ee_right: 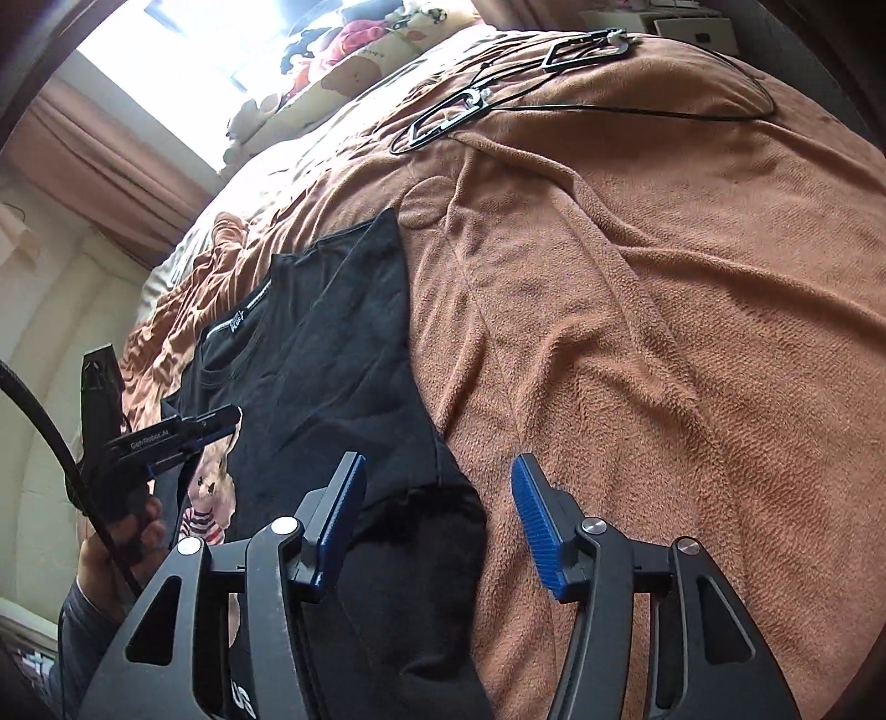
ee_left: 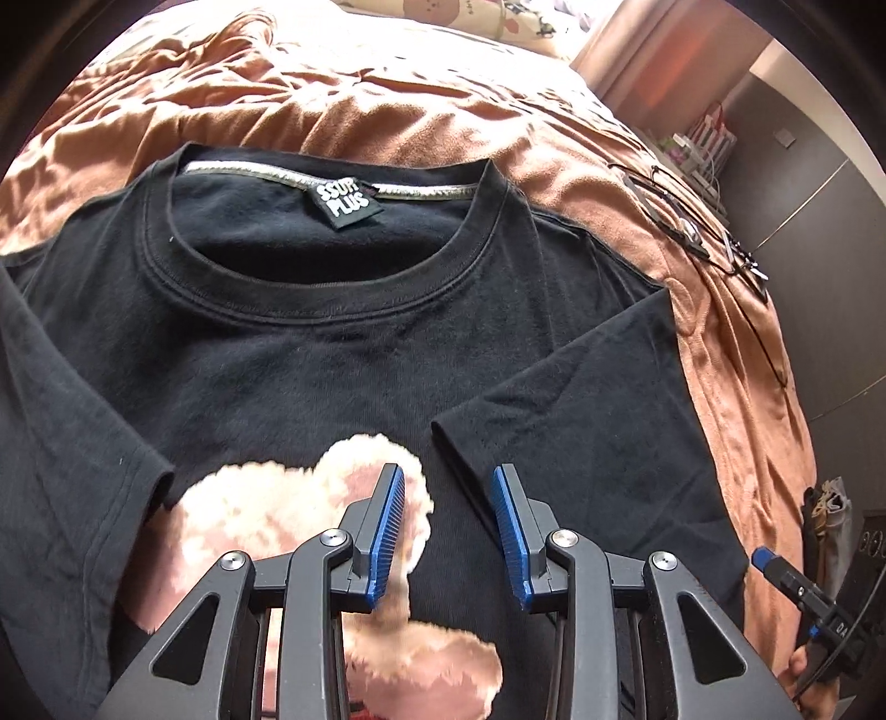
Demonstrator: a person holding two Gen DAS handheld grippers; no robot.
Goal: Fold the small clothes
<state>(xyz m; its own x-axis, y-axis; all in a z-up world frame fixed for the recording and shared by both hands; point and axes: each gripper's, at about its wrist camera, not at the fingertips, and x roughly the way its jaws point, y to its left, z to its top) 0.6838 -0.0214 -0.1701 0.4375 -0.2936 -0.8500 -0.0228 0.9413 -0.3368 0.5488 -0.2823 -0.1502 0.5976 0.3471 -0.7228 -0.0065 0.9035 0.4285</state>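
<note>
A black T-shirt (ee_left: 310,354) with a pink fuzzy print (ee_left: 266,526) lies face up on an orange-brown blanket (ee_left: 387,105), collar toward the far side. Both sleeves are folded in over the chest; the right sleeve (ee_left: 587,421) lies across the front. My left gripper (ee_left: 449,487) hovers open above the shirt's middle, nothing between its blue pads. In the right wrist view the shirt (ee_right: 332,354) runs along the left. My right gripper (ee_right: 440,476) stands open over the shirt's right edge (ee_right: 437,509), one finger above black cloth, the other above blanket. The left gripper (ee_right: 221,421) shows at the left.
Black clothes hangers (ee_right: 459,111) and a thin black cable (ee_right: 637,113) lie on the blanket (ee_right: 664,310) beyond the shirt. Printed pillows (ee_right: 354,50) sit at the head of the bed under a bright window. A person's hand (ee_right: 122,543) holds the left gripper's handle.
</note>
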